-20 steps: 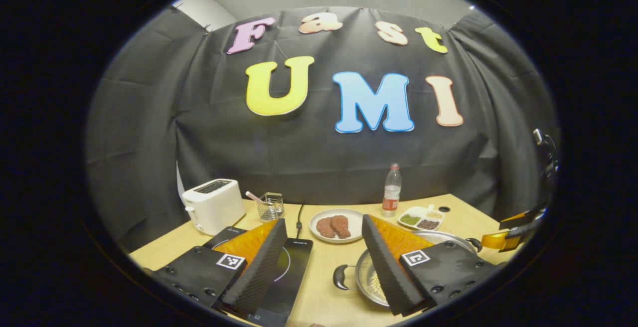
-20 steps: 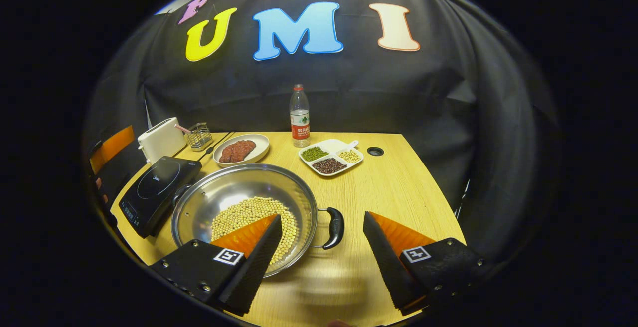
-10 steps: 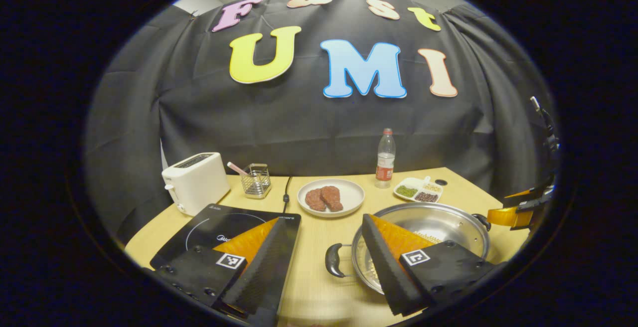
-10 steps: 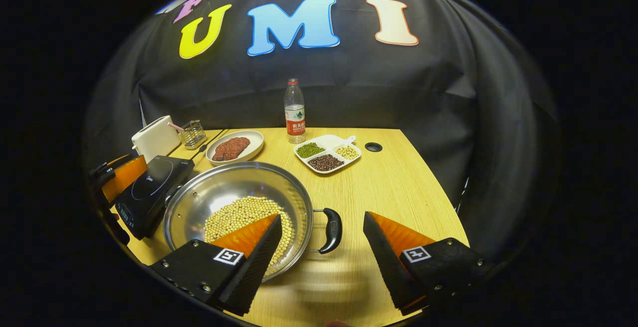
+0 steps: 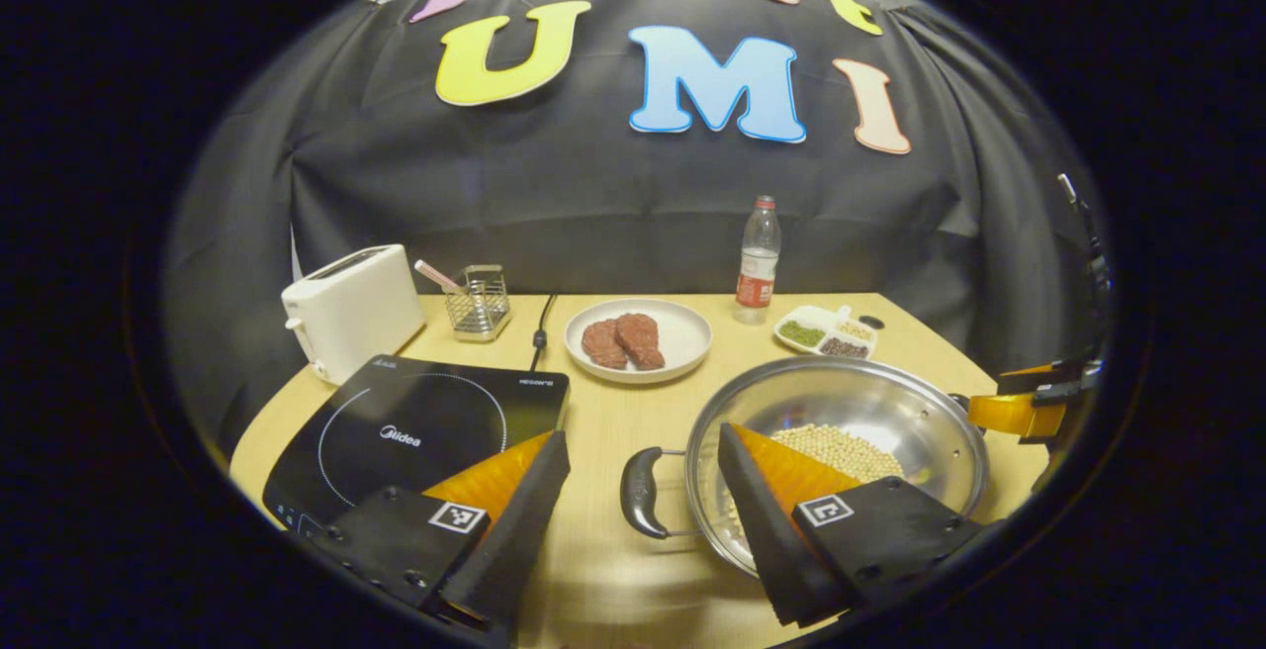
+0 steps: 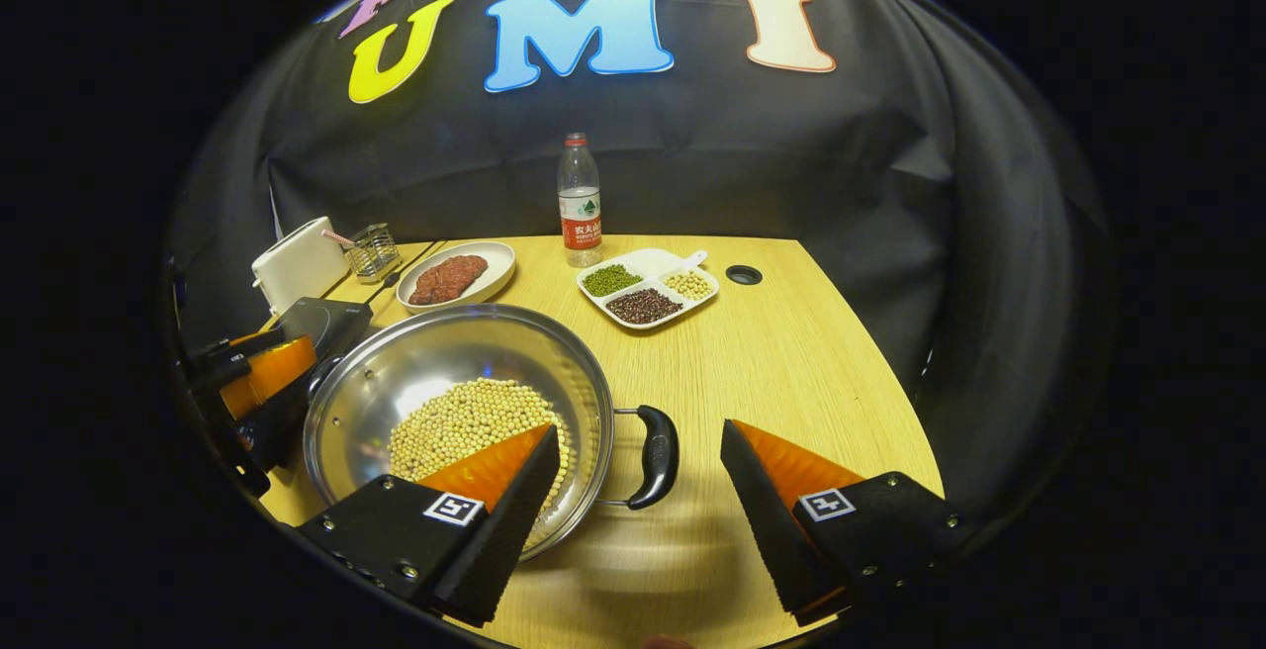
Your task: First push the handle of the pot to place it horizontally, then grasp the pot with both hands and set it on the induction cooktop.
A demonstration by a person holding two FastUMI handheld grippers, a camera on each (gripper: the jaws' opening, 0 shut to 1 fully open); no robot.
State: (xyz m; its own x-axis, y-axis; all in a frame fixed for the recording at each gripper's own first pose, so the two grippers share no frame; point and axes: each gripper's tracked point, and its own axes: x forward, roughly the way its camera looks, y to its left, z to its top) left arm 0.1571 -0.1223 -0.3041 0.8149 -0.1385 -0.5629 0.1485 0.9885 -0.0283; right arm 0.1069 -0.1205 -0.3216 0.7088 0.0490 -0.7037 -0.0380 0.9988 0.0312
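Pot (image 6: 455, 402) sits between both spread claws — left claw (image 5: 643, 520), right claw (image 6: 640, 506) — cooktop (image 5: 415, 426) beside it.

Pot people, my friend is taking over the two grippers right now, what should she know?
Left gripper: open, one of the pot's handles sits between its fingers, not clamped.
Right gripper: open, the opposite handle sits between its fingers, not clamped.
The pot, with pale beans inside, stands on the table beside the induction cooktop.
Done: the handles look lined up sideways, one toward each gripper.
Left: shut both grippers on the handles, lift evenly so no beans spill, and set the pot on the cooktop.
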